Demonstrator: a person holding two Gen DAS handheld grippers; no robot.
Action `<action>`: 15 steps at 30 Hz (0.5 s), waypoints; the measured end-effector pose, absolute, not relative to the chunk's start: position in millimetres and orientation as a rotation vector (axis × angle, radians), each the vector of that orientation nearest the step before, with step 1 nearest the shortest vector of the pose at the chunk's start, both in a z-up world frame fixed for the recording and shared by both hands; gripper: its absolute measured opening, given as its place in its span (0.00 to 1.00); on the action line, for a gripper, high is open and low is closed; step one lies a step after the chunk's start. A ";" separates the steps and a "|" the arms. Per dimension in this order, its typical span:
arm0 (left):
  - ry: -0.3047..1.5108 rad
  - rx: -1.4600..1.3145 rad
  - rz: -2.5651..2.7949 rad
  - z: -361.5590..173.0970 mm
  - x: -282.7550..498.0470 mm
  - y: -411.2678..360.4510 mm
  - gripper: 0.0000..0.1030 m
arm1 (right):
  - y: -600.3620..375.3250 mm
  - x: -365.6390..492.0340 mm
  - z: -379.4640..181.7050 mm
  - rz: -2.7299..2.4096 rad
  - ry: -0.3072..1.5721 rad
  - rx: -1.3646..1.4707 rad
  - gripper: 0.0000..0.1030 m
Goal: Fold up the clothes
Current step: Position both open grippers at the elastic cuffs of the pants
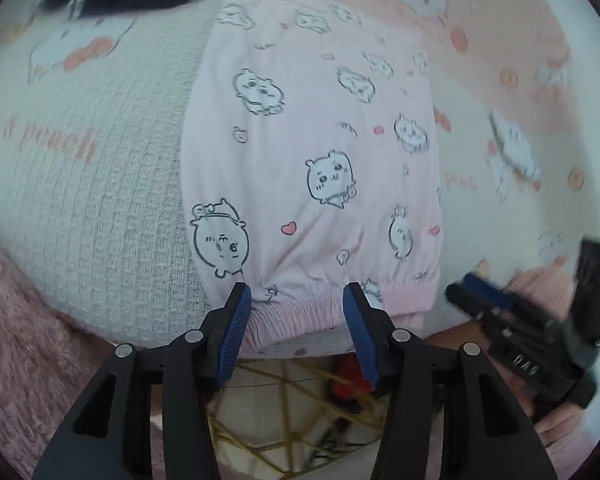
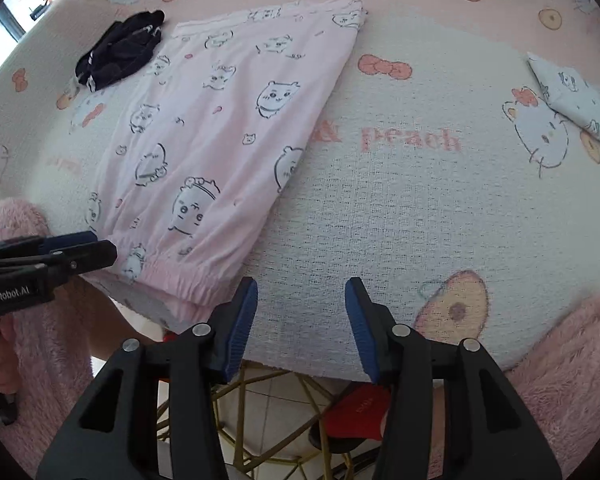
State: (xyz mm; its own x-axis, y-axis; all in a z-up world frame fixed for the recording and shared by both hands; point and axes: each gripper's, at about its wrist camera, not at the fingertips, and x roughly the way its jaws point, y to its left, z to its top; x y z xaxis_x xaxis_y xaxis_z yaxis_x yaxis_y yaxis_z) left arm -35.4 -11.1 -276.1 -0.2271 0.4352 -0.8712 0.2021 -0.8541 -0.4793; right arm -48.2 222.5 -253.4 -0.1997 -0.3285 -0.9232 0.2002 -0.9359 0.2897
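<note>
Pink pants (image 1: 312,168), waistband between left gripper (image 1: 297,300) jaws

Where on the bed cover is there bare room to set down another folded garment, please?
Widest free patch: cover between the pink trousers and the small folded white cloth, around the "peach" lettering. Crowded: the far left, where the dark garment lies against the trousers.
</note>
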 end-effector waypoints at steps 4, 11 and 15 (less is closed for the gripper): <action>-0.897 -1.929 2.234 -286.5 -28.4 -30.2 0.49 | 230.6 -51.3 -255.9 -2.109 -0.409 1.708 0.45; -0.592 -2.013 2.256 -285.5 -31.3 -3.4 0.50 | 202.5 -52.5 -264.8 -2.231 0.033 1.737 0.46; -0.886 -1.982 2.131 -292.4 -21.1 -8.4 0.52 | 211.7 -48.2 -258.1 -2.177 -0.102 1.729 0.46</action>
